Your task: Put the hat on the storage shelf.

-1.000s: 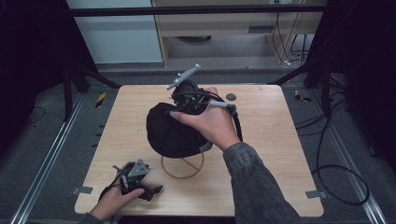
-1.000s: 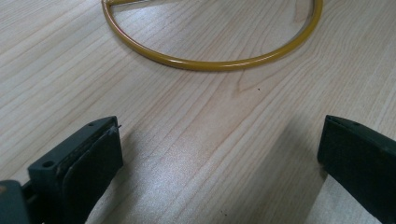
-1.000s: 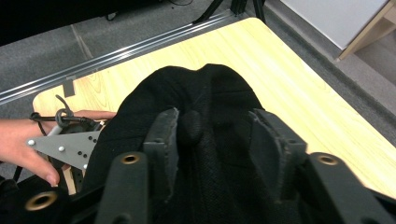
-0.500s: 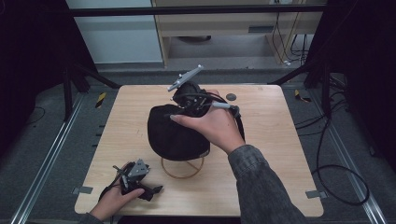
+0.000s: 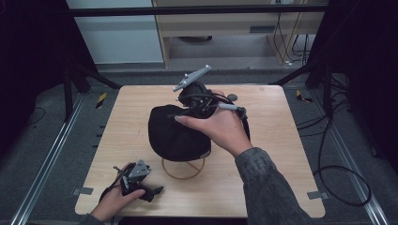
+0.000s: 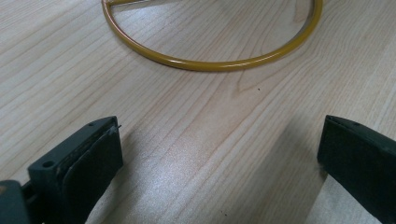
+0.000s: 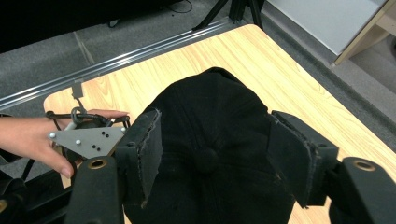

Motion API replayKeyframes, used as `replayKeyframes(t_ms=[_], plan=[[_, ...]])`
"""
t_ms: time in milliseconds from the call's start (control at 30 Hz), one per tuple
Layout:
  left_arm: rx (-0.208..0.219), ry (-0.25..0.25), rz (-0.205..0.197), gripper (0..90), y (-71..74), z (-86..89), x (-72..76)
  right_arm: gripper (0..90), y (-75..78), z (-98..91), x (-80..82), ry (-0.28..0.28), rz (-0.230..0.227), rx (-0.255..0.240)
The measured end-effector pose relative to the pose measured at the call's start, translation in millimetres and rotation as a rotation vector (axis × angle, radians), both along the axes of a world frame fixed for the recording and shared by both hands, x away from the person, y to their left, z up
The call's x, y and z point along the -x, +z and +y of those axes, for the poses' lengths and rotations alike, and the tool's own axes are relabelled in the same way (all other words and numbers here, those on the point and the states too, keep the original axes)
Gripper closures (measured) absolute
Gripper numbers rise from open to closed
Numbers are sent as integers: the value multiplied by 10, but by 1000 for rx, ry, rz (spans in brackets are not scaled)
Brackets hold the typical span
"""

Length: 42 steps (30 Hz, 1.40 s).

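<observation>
1. A black cap [image 5: 176, 133] sits on a stand with a yellow wire ring [image 5: 183, 168] as its base, near the middle of the wooden table [image 5: 281, 154].
2. In the high view the cap covers the top of the stand, and the ring lies flat on the table just under the cap's near edge.
3. The right tongs [image 5: 190, 112] are held in the right hand [image 5: 220, 129] above the far side of the cap, and the grey three-cornered plate [image 5: 191, 77] on top of them points up and away.
4. In the right gripper view the right tongs [image 7: 215, 149] have their two black jaws apart, one on each side of the crown of the cap [image 7: 215, 140]; the jaws have just been opening, and the pads do not press on the cloth (a small gap shows at both sides).
5. The button at the top of the cap [image 7: 204, 158] lies between the jaws.
6. The left tongs [image 5: 141, 183] rest low at the near left corner of the table, in the left hand [image 5: 115, 204], well apart from the cap.
7. In the left gripper view the left tongs [image 6: 219, 154] stand wide open with nothing between the jaws, and the yellow ring [image 6: 210, 63] lies on the wood beyond them.
</observation>
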<state>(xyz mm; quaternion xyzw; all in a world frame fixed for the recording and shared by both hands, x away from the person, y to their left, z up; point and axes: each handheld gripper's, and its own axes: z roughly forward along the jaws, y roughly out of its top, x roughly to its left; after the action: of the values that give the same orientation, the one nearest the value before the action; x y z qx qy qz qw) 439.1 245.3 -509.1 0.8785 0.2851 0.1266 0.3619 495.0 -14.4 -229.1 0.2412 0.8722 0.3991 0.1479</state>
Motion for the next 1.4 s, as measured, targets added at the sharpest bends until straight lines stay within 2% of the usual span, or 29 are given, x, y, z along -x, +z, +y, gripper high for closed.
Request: replayKeyframes(t_ms=[167, 400, 533, 733, 1133, 1400], plan=[[0, 0, 0, 0, 0, 0, 0, 335, -11, -26, 24, -2, -9, -5], [0, -1, 0, 0, 0, 0, 0, 249, -14, -98, 50, -35, -25, -24], [0, 0, 0, 0, 0, 0, 0, 172, -38, -183, 53, -72, -32, -26], [0, 0, 0, 0, -1, 0, 0, 116, -66, -294, 74, -96, -31, -34], [0, 0, 0, 0, 0, 0, 0, 61, -81, -564, 138, -123, -70, -44], [0, 0, 0, 0, -1, 0, 0, 60, -99, -759, 161, -161, -69, -45]])
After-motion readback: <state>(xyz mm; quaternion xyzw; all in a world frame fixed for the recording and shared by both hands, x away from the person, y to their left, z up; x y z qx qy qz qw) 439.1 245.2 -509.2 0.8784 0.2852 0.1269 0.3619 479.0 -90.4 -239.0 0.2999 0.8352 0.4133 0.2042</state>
